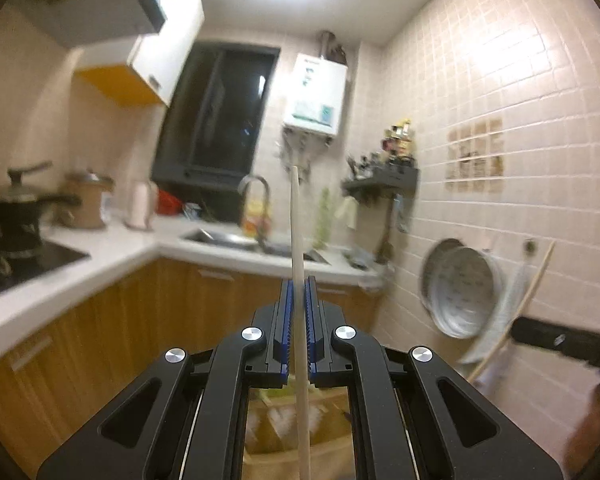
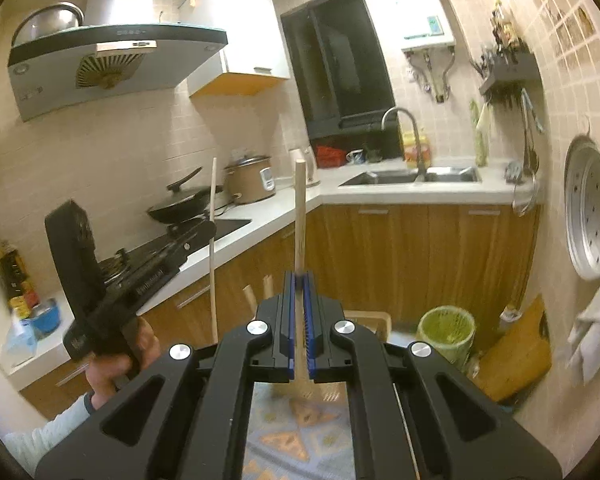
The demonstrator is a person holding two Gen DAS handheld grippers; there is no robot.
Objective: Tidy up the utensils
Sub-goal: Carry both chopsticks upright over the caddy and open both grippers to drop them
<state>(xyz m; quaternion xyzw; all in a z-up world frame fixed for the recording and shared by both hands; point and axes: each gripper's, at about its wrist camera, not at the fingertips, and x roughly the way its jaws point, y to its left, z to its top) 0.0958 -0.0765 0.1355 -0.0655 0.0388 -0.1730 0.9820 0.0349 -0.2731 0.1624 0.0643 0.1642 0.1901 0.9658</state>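
My left gripper (image 1: 299, 280) is shut on a long pale wooden chopstick (image 1: 297, 220) that stands upright between its blue pads. My right gripper (image 2: 299, 276) is shut on a thicker wooden stick (image 2: 300, 208), also upright. In the right wrist view the left gripper (image 2: 210, 226) shows at the left, in a hand, with its chopstick (image 2: 213, 248) standing up. In the left wrist view the right gripper's black body (image 1: 560, 340) shows at the right edge with its stick (image 1: 520, 304) slanting. More wooden utensil ends (image 2: 260, 292) stick up below, in front of a wooden holder (image 2: 374, 322).
A white L-shaped counter (image 2: 340, 194) holds a wok (image 2: 180, 206) on a black hob, a rice cooker (image 2: 250, 180) and a sink (image 2: 412, 176) with a faucet. A green bin (image 2: 446, 330) and a wooden board (image 2: 516, 354) stand on the floor. A metal steamer tray (image 2: 592, 212) hangs on the right wall.
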